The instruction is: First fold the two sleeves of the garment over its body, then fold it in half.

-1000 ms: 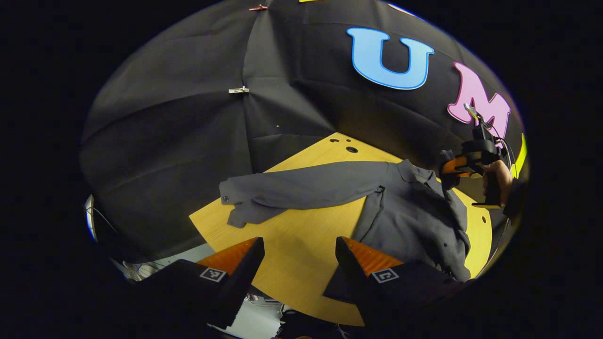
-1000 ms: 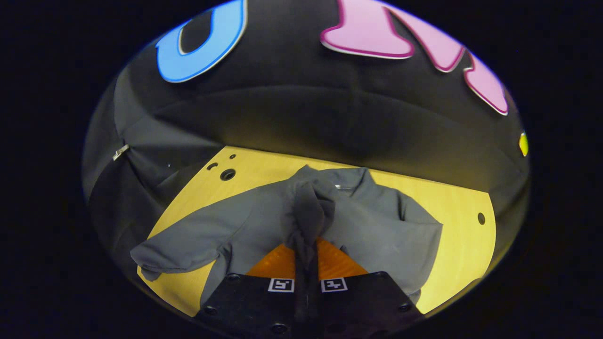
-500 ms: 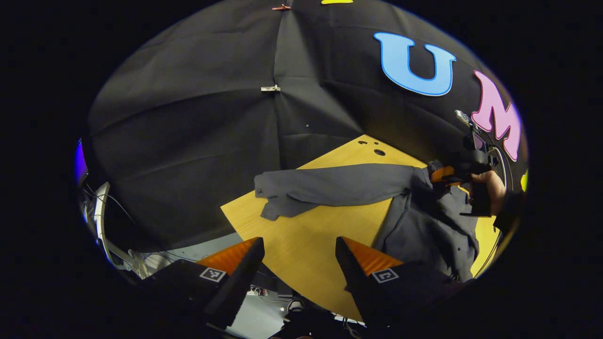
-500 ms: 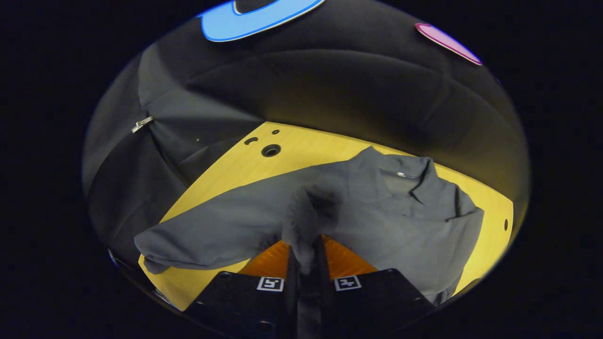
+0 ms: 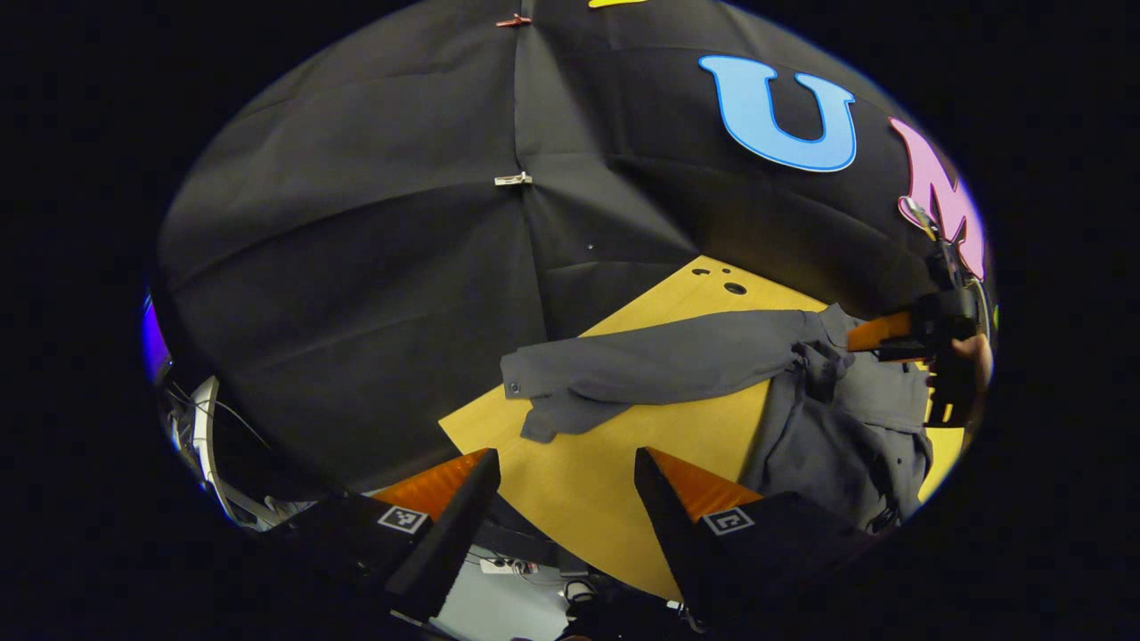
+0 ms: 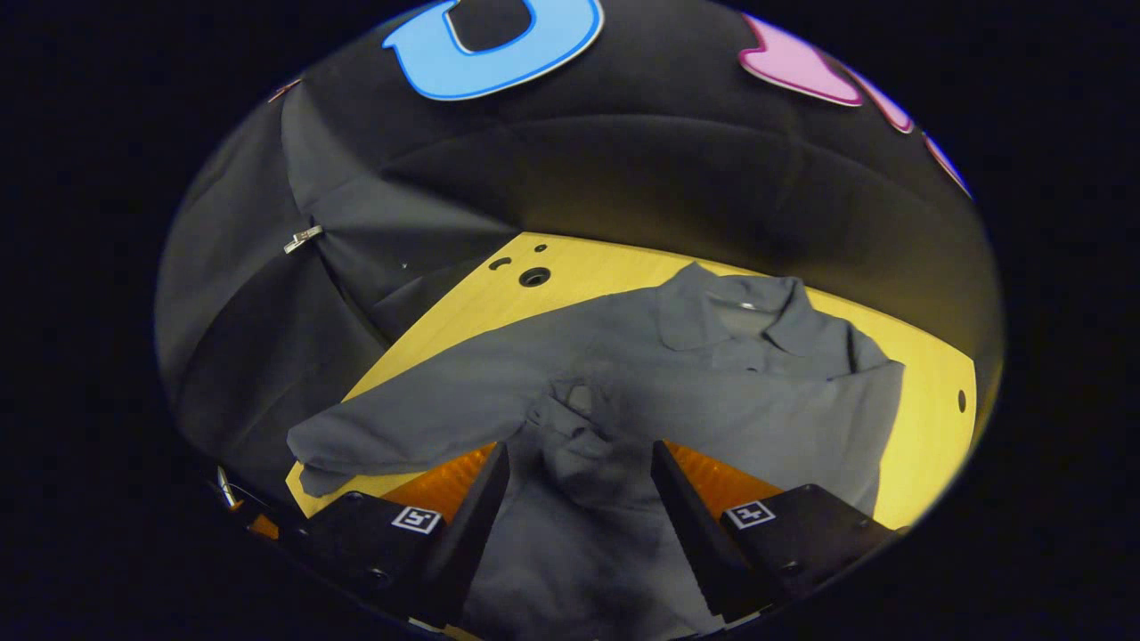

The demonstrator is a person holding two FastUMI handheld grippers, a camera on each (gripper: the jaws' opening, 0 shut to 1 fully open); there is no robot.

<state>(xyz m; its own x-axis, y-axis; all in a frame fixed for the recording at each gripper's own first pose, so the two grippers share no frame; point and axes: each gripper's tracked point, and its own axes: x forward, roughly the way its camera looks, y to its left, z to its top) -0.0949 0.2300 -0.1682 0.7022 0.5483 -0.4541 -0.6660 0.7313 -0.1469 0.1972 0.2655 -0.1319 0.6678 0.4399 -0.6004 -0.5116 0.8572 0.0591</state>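
A grey long-sleeved shirt (image 6: 712, 392) lies on the yellow wooden table (image 6: 463, 307), collar (image 6: 739, 307) toward the back wall. One sleeve is folded across the body, its cuff (image 6: 579, 401) just ahead of my right gripper (image 6: 577, 454), which is open and hovers over the cloth. The other sleeve (image 6: 419, 418) stretches out flat to the left. In the left gripper view that stretched sleeve (image 5: 641, 365) runs across the table ahead of my open left gripper (image 5: 565, 463), which holds nothing. The right gripper (image 5: 877, 332) is over the shirt body (image 5: 846, 436), held by a hand (image 5: 975, 356).
The table has a round hole (image 6: 534, 277) near its back left corner and a small one (image 6: 960, 401) at the right edge. Black cloth walls stand close behind, joined by a metal clip (image 6: 305, 238). Cables and gear (image 5: 525, 570) lie below the table's near edge.
My right gripper has opened and let go of the sleeve, which now lies across the shirt body. It has drawn back a little. The left gripper stayed open and shifted only slightly.
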